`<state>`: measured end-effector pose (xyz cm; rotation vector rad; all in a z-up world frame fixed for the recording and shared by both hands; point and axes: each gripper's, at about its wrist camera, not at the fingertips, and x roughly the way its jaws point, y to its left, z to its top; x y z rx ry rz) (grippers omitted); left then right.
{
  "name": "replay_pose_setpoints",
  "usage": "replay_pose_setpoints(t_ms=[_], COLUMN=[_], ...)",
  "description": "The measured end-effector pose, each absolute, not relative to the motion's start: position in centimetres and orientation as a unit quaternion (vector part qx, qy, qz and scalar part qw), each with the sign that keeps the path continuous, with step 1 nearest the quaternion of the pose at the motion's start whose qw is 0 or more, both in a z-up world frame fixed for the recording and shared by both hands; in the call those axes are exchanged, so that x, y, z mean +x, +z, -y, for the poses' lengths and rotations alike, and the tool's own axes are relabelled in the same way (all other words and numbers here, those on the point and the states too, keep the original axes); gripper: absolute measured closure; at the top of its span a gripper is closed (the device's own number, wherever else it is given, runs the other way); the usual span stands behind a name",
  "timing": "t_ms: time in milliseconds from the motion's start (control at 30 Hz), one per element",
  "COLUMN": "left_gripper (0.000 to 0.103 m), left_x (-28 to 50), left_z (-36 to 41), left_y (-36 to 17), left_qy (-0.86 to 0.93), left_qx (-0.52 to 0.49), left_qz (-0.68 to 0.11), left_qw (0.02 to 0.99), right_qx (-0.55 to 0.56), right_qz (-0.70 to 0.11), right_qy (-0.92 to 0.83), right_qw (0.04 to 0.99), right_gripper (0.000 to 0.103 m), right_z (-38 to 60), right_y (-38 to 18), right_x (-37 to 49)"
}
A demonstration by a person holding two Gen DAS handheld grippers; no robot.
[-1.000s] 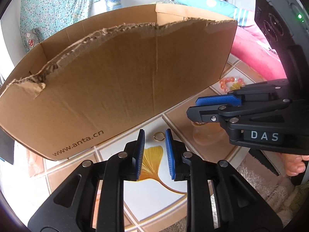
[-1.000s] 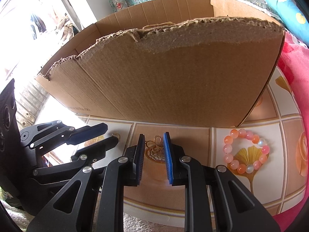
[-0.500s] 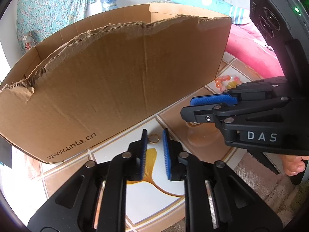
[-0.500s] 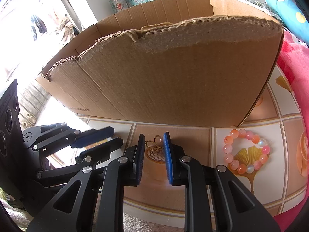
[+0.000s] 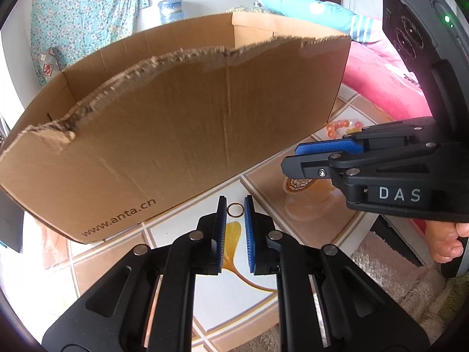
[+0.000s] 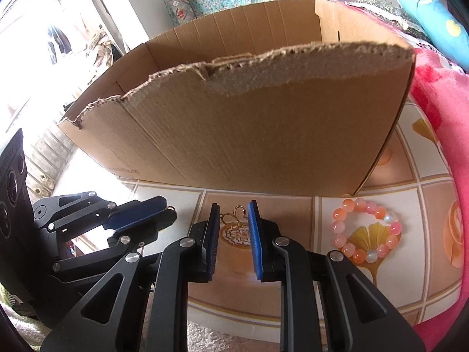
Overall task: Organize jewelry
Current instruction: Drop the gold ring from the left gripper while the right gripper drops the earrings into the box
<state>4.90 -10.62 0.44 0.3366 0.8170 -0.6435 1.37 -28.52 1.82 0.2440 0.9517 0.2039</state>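
Observation:
A small gold ring (image 5: 235,210) lies on the tiled mat just in front of the cardboard box (image 5: 181,135). My left gripper (image 5: 235,209) is open with the ring between its fingertips. A gold twisted ornament (image 6: 234,216) lies on the mat between the tips of my open right gripper (image 6: 233,215), which shows from the side in the left wrist view (image 5: 296,158). A pink and orange bead bracelet (image 6: 366,228) lies on the mat to the right, also partly seen in the left wrist view (image 5: 340,127). The left gripper shows in the right wrist view (image 6: 158,214).
The torn brown box (image 6: 249,135) fills the space straight ahead, open at the top. A pink blanket (image 6: 439,111) borders the mat on the right. A blue-green pillow (image 5: 307,8) and a water bottle (image 5: 171,10) lie behind. A beige rug (image 5: 395,272) edges the mat.
My left gripper has moved forward and its tips now flank the ring. My right gripper has stayed around the gold ornament. Neither has closed.

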Motion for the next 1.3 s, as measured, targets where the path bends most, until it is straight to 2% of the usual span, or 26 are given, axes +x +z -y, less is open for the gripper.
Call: replay_pose_setpoints(t_ms=[167,367,567,700,833,1000,1067,1133,1167,1200,1300], left_gripper=[0.092,0.092,0.092,0.092,0.092,0.092,0.088,0.070,0.068,0.067,0.064], left_x=[3.8,2.4,5.3,10.7,15.2,18.0,18.6,19.2,19.5,19.6,19.9], left_z=[10.2,9.2,8.9,10.4,11.2,13.7,14.1,14.4,14.6,14.5,14.2], left_y=[2.5,8.4,13.3,13.0,10.6,7.0,5.9,5.3,5.2,5.2,5.3], left_qy=[-0.312,-0.341,-0.354,-0.341,-0.343,-0.337,-0.332,-0.328,-0.326,-0.328,-0.329], left_qx=[0.150,0.127,0.097,0.077,0.036,0.028,0.017,0.010,0.009,0.007,-0.009], left_qz=[-0.376,-0.324,-0.298,-0.366,-0.448,-0.513,-0.534,-0.547,-0.547,-0.545,-0.545], left_qw=[0.860,0.873,0.881,0.862,0.825,0.789,0.777,0.770,0.771,0.772,0.771], right_qx=[0.109,0.104,0.116,0.105,0.084,0.044,0.022,0.006,0.006,0.007,0.012], right_qz=[-0.446,-0.411,-0.366,-0.370,-0.444,-0.485,-0.492,-0.491,-0.490,-0.488,-0.470], right_qy=[0.100,0.125,0.160,0.154,0.153,0.149,0.143,0.139,0.139,0.139,0.135], right_qw=[0.883,0.897,0.909,0.910,0.879,0.861,0.859,0.860,0.861,0.862,0.872], right_gripper=[0.083,0.083,0.083,0.083,0.083,0.083,0.083,0.080,0.077,0.069,0.066], right_z=[28.2,28.1,29.5,31.0,31.5,31.5,31.3,31.4,31.5,31.7,32.6], right_y=[3.3,8.7,14.0,15.3,13.3,10.9,10.2,10.0,10.1,10.2,10.9], right_x=[0.0,-1.4,0.6,5.1,10.0,12.6,13.2,13.6,13.8,13.9,13.9])
